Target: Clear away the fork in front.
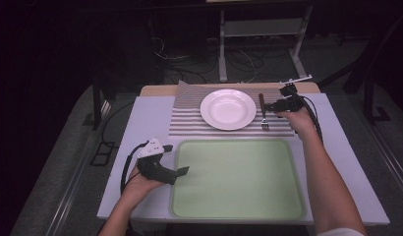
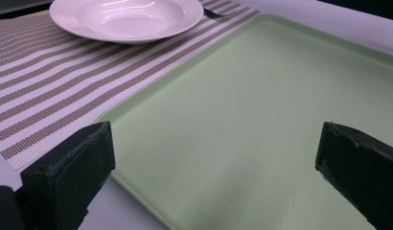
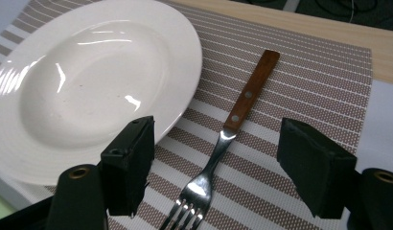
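A white deep plate (image 1: 228,108) (image 3: 89,81) (image 2: 125,18) rests on a striped placemat (image 1: 189,120) (image 3: 290,81) (image 2: 36,81). A fork (image 1: 263,112) (image 3: 223,139) with a wooden handle lies on the mat just right of the plate, tines toward me. My right gripper (image 1: 269,106) (image 3: 213,163) hovers open over the fork's neck, one jaw on each side, nothing held. My left gripper (image 1: 184,171) (image 2: 213,158) is open and empty at the left edge of a pale green tray (image 1: 239,179) (image 2: 261,110).
The tray and mat sit on a white tabletop (image 1: 145,123) with a wooden strip (image 1: 158,90) at the far edge. Beyond the table are a metal stand (image 1: 261,34) and cables (image 1: 189,61) on a dark floor.
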`<state>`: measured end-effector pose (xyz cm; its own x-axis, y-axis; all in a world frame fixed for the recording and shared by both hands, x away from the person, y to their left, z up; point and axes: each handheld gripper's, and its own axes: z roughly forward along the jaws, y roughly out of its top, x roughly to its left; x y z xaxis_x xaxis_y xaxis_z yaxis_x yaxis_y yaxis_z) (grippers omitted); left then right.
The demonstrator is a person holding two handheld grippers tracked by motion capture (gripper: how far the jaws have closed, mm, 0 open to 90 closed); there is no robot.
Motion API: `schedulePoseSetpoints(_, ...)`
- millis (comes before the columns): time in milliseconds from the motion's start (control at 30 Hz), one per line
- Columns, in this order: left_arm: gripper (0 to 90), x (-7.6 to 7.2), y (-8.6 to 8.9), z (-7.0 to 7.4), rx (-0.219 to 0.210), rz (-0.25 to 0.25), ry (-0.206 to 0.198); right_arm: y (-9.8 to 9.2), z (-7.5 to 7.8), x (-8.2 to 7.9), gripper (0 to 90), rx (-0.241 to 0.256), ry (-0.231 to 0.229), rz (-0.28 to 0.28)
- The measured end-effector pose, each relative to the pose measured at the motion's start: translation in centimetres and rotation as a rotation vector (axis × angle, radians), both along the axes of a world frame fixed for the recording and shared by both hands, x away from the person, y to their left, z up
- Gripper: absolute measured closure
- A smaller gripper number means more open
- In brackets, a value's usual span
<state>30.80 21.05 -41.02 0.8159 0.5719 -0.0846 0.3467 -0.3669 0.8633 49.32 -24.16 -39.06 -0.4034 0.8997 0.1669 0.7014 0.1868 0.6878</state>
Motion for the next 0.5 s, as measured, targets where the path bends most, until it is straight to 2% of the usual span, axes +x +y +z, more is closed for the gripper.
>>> schedulePoseSetpoints(167,0.0,-0.1,0.0,0.0,-0.003,0.000,-0.002,0.2,-0.2,1.6,35.7,-0.030,0.071,-0.005)
schedulePoseSetpoints(267,0.0,-0.1,-0.2,0.0,0.001,-0.007,-0.002,0.4,-0.3,2.5,36.8,-0.042,0.102,-0.012)
schedulePoseSetpoints(433,0.0,-0.1,-0.3,-0.1,0.009,-0.013,-0.001,0.8,-0.5,3.8,43.8,-0.085,0.141,-0.023)
schedulePoseSetpoints(500,0.0,-0.1,-0.3,-0.1,0.009,-0.016,-0.001,0.9,-0.7,4.3,46.7,-0.082,0.168,-0.015)
